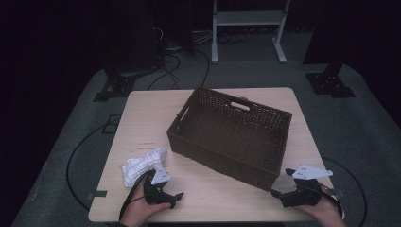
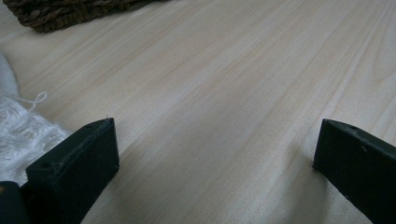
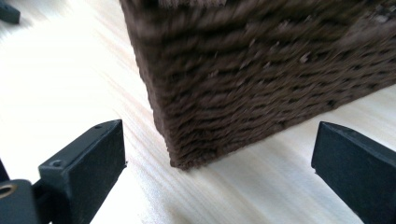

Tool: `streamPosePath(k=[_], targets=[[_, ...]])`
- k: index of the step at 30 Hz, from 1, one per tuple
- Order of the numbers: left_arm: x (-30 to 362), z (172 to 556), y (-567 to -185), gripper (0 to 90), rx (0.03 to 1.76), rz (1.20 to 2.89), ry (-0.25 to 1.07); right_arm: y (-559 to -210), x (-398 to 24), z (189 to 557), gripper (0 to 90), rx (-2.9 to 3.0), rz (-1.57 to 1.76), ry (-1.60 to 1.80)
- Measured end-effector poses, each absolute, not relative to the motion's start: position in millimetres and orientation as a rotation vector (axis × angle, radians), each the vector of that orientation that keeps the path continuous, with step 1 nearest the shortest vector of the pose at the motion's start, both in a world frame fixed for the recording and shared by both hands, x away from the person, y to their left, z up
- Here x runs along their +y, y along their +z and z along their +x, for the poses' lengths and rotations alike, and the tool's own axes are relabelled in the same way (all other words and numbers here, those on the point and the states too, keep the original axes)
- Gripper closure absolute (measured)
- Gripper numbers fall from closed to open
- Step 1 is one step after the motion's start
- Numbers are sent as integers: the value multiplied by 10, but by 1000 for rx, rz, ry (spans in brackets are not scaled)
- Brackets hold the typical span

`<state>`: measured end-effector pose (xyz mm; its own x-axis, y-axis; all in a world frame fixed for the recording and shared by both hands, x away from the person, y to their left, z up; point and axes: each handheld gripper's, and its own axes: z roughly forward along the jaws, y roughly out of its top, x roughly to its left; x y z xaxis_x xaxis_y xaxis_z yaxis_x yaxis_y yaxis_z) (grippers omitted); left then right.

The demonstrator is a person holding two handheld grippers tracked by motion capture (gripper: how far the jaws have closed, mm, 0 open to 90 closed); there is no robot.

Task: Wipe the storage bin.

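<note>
Near edge of the counter [image 1: 142, 118]: left gripper [image 1: 176, 198] lay low on the wood, fingers [image 2: 74, 163] spread wide and grasping nothing, bare counter between them. Right gripper [image 1: 279, 191] sat at the near right corner, fingers [image 3: 84, 168] likewise released, empty, aimed at the near corner of the basket [image 3: 261, 84] but apart from it.

Just beyond the left gripper, touching or very near its body: the white knitted cloth [image 1: 142, 164], crumpled in a loose heap on the counter. In the left gripper view its edge [image 2: 23, 135] showed beside the left finger, outside the gap, a stray thread loose.

Farther back, mid-counter: the brown wicker basket [image 1: 265, 175], set at a slant, handle cut-outs in its end walls. Its inside looked empty as far as the dim light allowed.

Judgement: work likely meant the cloth into the basket. Nothing of it done yet; cloth not gripped, not lifted, well outside the basket. Grasp, carry and drop all remained.
</note>
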<state>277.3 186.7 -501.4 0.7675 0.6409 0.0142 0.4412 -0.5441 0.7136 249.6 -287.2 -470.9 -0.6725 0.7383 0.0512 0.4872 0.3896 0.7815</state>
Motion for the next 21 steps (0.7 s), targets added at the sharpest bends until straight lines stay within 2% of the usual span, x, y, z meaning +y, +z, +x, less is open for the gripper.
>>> streamPosePath(k=[21], targets=[[1867,2773,-5014,0,804,2235,357,-5014,-2673,2605,26,2402,1140,1023]])
